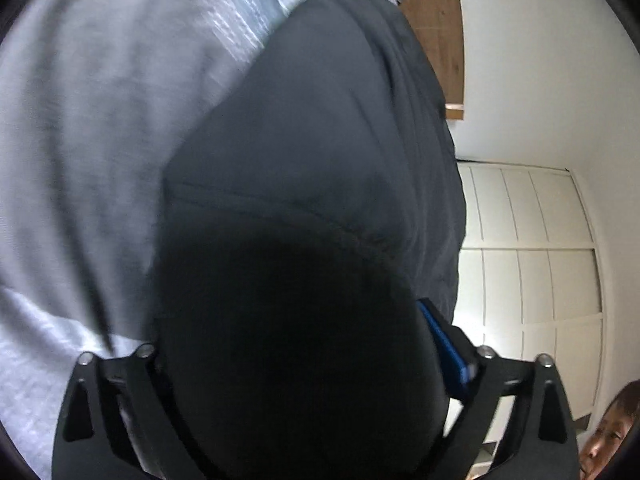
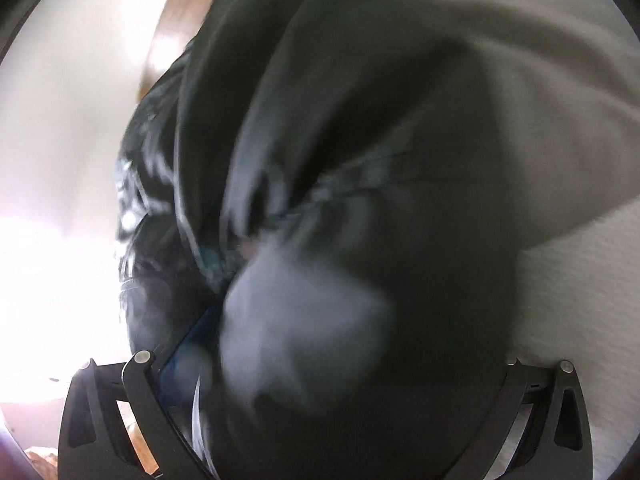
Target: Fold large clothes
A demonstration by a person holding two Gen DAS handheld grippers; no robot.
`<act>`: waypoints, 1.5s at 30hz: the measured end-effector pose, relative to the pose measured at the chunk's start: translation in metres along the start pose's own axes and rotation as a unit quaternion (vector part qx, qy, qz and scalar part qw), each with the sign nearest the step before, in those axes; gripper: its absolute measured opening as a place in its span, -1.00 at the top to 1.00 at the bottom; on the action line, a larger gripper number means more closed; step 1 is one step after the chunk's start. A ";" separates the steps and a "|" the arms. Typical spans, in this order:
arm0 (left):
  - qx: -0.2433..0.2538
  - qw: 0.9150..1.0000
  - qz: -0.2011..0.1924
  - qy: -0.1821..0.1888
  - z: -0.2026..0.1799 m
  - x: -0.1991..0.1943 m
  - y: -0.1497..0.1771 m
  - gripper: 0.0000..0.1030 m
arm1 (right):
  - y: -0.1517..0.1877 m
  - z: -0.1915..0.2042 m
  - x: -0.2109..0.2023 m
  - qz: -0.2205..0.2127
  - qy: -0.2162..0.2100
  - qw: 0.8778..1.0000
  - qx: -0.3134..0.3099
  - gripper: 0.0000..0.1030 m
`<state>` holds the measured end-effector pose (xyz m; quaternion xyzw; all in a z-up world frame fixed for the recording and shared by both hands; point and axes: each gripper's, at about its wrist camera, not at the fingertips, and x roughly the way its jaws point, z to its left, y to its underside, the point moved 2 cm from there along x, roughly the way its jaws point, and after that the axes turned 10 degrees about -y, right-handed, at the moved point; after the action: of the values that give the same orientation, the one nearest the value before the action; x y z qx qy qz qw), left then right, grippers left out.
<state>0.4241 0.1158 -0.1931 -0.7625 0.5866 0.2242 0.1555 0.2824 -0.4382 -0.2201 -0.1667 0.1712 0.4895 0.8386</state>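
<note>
A large dark garment lies bunched over the pale grey bed cover and fills the middle of both views. In the left wrist view it drapes into my left gripper, whose jaws stand wide. One blue pad shows at the cloth's right edge and the other finger is hidden under fabric. The right wrist view is blurred. There the same garment sits between the widely spread jaws of my right gripper, with a blue pad showing on the left and a lighter fold near the lens.
Bed cover stretches to the right in the right wrist view. A white panelled wardrobe and a wooden board stand beyond the bed. A person's head shows at the lower right edge. Bright glare washes out the left side.
</note>
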 end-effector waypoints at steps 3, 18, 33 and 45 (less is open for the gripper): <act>0.015 1.000 0.022 0.004 -0.012 0.013 0.001 -1.00 | -0.003 0.005 0.015 0.016 -0.021 1.000 -0.006 -0.99; 0.034 0.999 -0.040 -0.012 -0.041 0.021 0.016 -0.02 | 0.018 0.005 0.019 -0.030 0.018 0.999 -0.008 -0.69; 0.170 0.979 -0.079 0.079 -0.200 -0.029 0.030 0.62 | 0.033 0.167 -0.032 -0.130 0.004 0.978 -0.162 0.59; 0.206 0.975 -0.077 0.044 -0.200 -0.096 0.101 0.62 | 0.125 0.182 -0.060 -0.116 -0.024 0.980 -0.160 0.59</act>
<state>0.3385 0.0684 0.0300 -0.7659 0.5663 0.0524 0.2999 0.1670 -0.3444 -0.0454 -0.3056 0.0506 0.4136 0.8562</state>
